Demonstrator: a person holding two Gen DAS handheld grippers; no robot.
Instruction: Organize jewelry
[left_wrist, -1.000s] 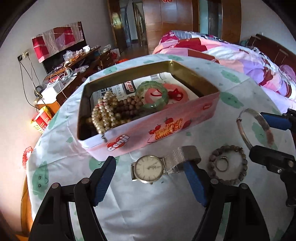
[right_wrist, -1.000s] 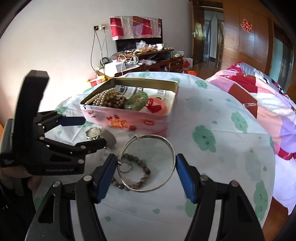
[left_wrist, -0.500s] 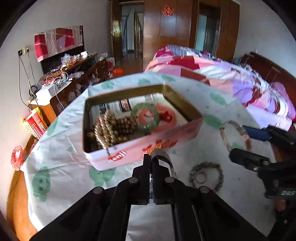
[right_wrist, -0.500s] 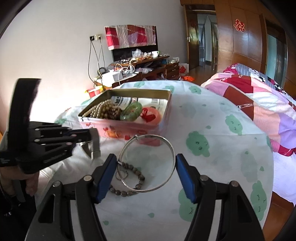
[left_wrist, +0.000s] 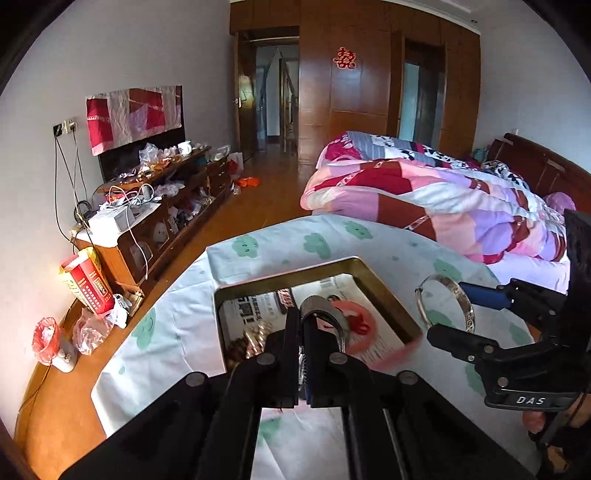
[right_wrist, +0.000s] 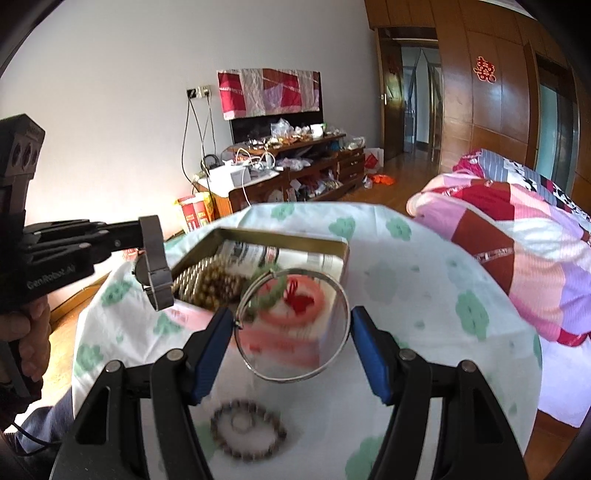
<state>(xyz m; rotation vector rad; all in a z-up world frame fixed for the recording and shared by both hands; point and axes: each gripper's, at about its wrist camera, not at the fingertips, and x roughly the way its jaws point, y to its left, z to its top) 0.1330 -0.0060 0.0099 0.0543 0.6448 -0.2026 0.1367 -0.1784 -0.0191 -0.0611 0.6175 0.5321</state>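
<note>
My left gripper (left_wrist: 303, 369) is shut on the silver mesh-band watch (left_wrist: 325, 314) and holds it in the air over the near edge of the pink tin (left_wrist: 384, 291). The watch (right_wrist: 155, 269) hangs from that gripper in the right wrist view. My right gripper (right_wrist: 291, 347) is shut on a thin silver bangle (right_wrist: 347, 295), lifted above the table in front of the tin (right_wrist: 280, 238). The bangle (left_wrist: 461, 299) also shows in the left wrist view. The tin holds pearl and wooden beads (right_wrist: 214, 284), a green bangle and a red knot ornament (right_wrist: 299, 299).
A dark bead bracelet (right_wrist: 247, 432) with a small ring inside it lies on the green-patterned tablecloth (right_wrist: 424, 295) under my right gripper. A bed with a patchwork quilt (left_wrist: 443, 206) stands to the right. A cluttered low cabinet (left_wrist: 162, 206) runs along the left wall.
Both grippers have risen. The left one carried the watch up over the tin's near edge. The right one lifted the silver bangle off the table, leaving the bead bracelet behind.
</note>
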